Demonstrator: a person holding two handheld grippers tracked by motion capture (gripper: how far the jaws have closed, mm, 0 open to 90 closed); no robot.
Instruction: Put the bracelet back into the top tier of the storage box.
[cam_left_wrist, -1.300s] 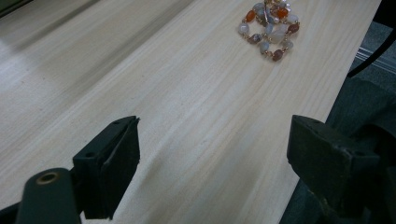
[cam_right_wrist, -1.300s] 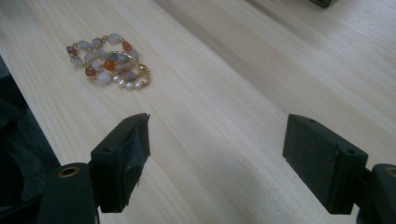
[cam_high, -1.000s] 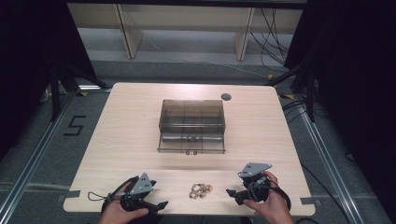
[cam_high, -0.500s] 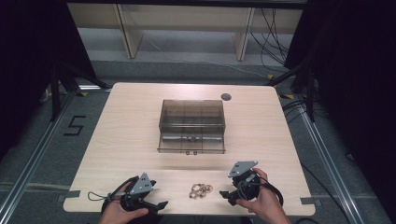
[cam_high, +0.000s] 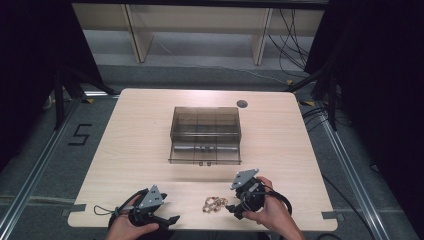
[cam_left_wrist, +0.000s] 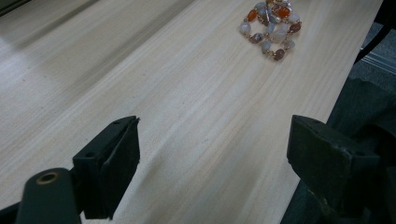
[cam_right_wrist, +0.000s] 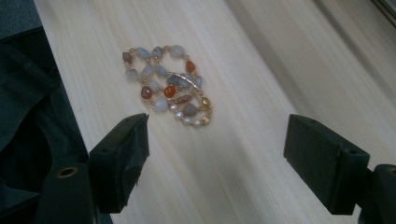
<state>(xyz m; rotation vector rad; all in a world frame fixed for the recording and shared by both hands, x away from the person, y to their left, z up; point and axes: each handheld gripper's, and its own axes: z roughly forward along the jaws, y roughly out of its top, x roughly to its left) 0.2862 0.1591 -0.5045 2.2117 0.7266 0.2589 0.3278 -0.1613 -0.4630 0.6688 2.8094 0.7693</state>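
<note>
Closing in from the near edge, the right hand-held gripper (cam_right_wrist: 215, 158) has its jaws spread wide just short of the bead bracelet (cam_right_wrist: 166, 86), which lies heaped on the surface (cam_high: 150, 140). Better to pinch the thickest clump (loose strands slip). The left hand-held gripper (cam_left_wrist: 215, 154) waits spread, apart.

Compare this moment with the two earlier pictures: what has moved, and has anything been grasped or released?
The right claw has moved left along the near edge of the table, closing on the bead bracelet; its jaws stand open in the right gripper view, short of the beads. Nothing was grasped or released. The left claw, open, the bracelet and the clear plastic box stayed put.
</note>
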